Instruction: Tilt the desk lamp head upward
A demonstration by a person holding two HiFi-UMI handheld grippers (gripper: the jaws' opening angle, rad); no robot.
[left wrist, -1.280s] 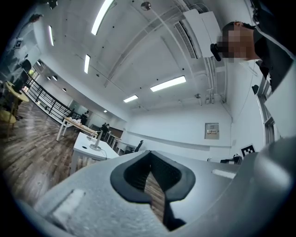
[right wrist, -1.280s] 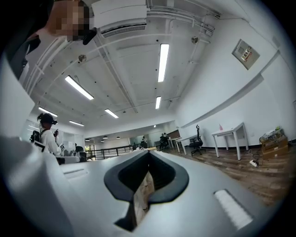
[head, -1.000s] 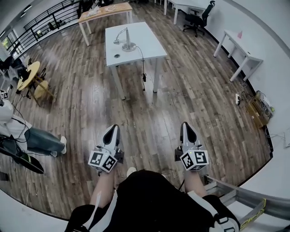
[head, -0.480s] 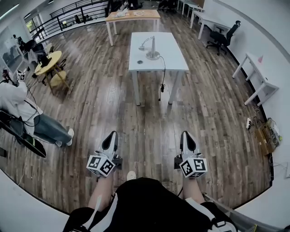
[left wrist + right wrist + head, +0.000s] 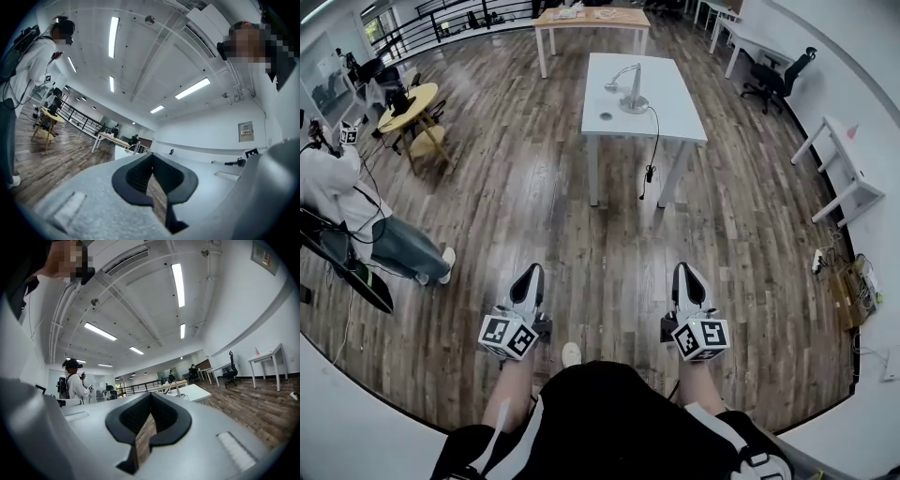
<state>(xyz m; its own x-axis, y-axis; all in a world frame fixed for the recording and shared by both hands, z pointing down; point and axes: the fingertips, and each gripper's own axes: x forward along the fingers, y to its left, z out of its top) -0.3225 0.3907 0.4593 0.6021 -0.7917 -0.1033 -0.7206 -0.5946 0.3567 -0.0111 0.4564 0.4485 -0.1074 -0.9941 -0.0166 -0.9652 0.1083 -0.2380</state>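
A silver desk lamp [image 5: 630, 90] stands on a white table [image 5: 666, 117] far ahead across the wooden floor. Its head [image 5: 612, 86] hangs out to the left of the upright arm, and its black cable [image 5: 650, 159] dangles off the table's front edge. My left gripper [image 5: 530, 271] and right gripper [image 5: 685, 269] are held low in front of my body, far short of the table. Both are shut with nothing between the jaws. The left gripper [image 5: 152, 171] looks out level into the room. The right gripper [image 5: 151, 413] does the same, with the table [image 5: 194, 392] small in the distance.
A person sits at the left [image 5: 356, 211] near a round yellow table [image 5: 408, 103]. A wooden table [image 5: 591, 17] stands behind the lamp table. White desks [image 5: 848, 164] and an office chair [image 5: 783, 80] line the right wall, with cables and a box [image 5: 839, 281] on the floor there.
The lamp table now sits further right in the head view and the seated person at the left shows more fully. Both grippers keep their places in front of me, still shut.
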